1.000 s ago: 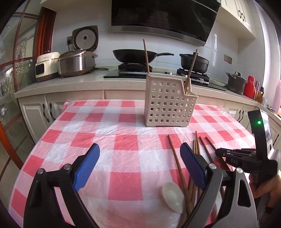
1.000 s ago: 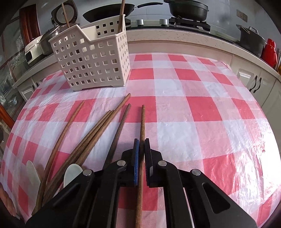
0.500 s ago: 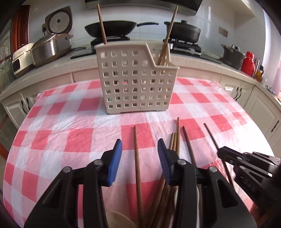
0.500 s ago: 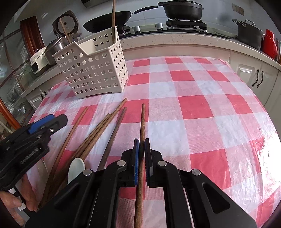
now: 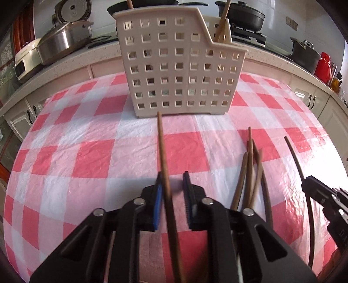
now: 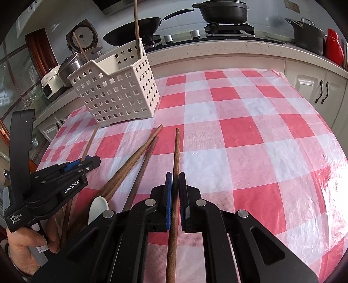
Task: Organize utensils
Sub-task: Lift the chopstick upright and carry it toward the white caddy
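Observation:
A cream slotted basket (image 5: pixel 178 65) stands on the red-checked tablecloth (image 5: pixel 87 130), with two chopsticks upright in it. My left gripper (image 5: pixel 173 176) has a brown chopstick (image 5: pixel 162 148) between its closing jaws. The stick lies against the left pad, and a gap still shows at the right pad. My right gripper (image 6: pixel 175 174) is shut on another chopstick (image 6: pixel 176 150), lifted just off the cloth. Several loose chopsticks (image 6: pixel 134 161) and a white spoon (image 6: pixel 99 206) lie between the two grippers. In the right wrist view a hand (image 6: pixel 24 246) holds the left gripper (image 6: pixel 93 161).
Behind the table runs a counter with a rice cooker (image 5: pixel 65 41), a wok (image 6: pixel 134 28), black pots (image 6: pixel 224 10) and a red flask (image 5: pixel 323 65). White cabinets (image 6: pixel 315 87) stand beyond the table's far and right edges.
My left gripper has moved forward and down over a chopstick and its jaws have narrowed around it. My right gripper stays shut on its chopstick and has shifted slightly.

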Demonstrator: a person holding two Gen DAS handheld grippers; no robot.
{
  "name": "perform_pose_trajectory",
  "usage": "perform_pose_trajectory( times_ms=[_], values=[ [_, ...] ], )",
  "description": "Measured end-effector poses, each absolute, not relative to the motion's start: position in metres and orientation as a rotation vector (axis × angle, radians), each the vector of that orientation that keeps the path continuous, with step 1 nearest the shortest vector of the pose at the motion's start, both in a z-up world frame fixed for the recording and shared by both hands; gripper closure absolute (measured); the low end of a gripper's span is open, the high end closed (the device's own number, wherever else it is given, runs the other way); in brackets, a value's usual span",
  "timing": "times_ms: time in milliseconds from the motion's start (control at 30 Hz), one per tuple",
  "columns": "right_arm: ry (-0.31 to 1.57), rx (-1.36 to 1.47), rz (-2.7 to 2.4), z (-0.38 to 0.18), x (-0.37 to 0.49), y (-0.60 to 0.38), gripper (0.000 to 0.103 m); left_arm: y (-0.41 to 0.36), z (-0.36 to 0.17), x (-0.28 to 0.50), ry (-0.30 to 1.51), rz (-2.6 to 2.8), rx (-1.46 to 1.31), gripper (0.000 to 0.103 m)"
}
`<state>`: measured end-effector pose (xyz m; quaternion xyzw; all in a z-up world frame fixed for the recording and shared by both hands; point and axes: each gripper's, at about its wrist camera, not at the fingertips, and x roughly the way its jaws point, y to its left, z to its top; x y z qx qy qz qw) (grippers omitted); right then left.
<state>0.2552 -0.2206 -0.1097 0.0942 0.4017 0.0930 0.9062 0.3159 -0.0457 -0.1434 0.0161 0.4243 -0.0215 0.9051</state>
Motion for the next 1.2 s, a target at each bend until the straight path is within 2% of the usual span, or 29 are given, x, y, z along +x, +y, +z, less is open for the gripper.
perform_pose_trajectory(
  times_ms=[33, 333, 1200],
  values=[
    [0.829, 0.194, 0.192, -0.109, 0.255, -0.220, 0.096, -0.045, -0.144, 0.315, 0.874, -0.043, 0.038, 0.094],
    [0.818, 0.197, 0.190, -0.106, 0.254, -0.221, 0.096, -0.038, -0.126, 0.303, 0.798, -0.082, -0.009, 0.097],
    [0.706, 0.207, 0.218, -0.071, 0.234, -0.217, 0.096, -0.021, -0.050, 0.233, 0.495, -0.148, -0.052, 0.097]
  ],
)
